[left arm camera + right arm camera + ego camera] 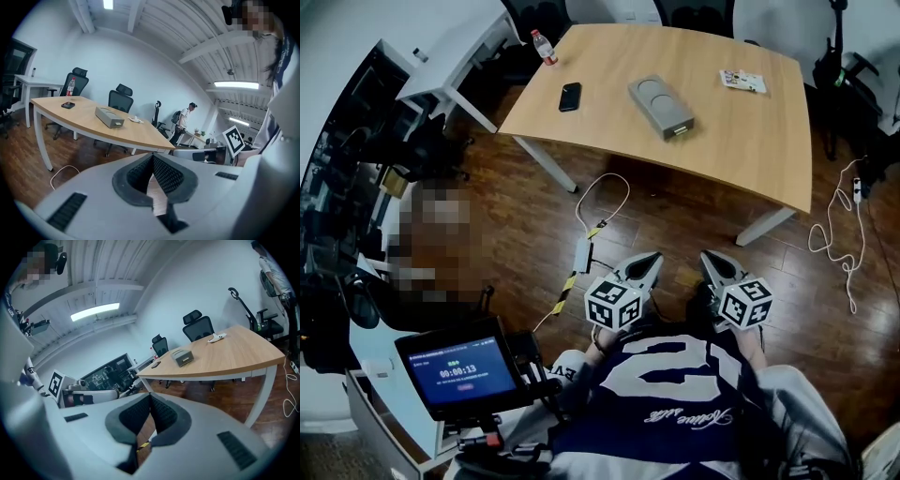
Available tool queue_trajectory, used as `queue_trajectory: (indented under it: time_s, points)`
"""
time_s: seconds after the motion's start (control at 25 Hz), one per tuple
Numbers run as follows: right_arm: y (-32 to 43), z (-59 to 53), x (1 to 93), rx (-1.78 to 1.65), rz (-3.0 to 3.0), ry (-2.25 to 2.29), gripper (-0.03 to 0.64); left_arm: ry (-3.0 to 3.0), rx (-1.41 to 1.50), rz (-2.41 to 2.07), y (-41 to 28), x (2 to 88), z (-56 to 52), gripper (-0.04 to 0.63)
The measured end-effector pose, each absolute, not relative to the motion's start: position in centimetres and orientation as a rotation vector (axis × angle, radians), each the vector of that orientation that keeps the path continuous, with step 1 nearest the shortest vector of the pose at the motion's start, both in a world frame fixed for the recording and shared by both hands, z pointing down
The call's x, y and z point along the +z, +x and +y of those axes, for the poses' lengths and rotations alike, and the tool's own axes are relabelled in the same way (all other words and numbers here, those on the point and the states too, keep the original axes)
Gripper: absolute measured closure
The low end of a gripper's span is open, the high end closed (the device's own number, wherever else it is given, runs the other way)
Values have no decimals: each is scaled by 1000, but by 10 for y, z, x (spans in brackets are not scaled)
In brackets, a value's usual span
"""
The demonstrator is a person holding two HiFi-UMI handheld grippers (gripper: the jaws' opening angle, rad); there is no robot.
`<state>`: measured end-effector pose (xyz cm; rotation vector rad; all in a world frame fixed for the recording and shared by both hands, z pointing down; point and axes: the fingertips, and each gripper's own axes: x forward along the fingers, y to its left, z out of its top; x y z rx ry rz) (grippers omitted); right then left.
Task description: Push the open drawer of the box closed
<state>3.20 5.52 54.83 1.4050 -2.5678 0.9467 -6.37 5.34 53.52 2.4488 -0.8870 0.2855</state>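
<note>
Grey box [661, 106], 12 o'clock on counter [750, 141], drawer [680, 129] ajar. My left gripper [655, 256] and right gripper [705, 254]: jaws pressed together, empty. Risk: unbraced box may skid when pushed.

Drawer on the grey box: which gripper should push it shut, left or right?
Right, marginally. Left gripper and right gripper are both shut, empty, well short of the table. The box has its open drawer angled toward the person's right, so the right lines up better.
</note>
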Motion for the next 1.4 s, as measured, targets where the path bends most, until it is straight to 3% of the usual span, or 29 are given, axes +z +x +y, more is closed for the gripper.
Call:
queue_trajectory:
  time_s: [1.4]
  points:
    - [8, 53, 548, 865, -2500, 1463, 619, 2462, 270, -820, -93, 537, 36, 592]
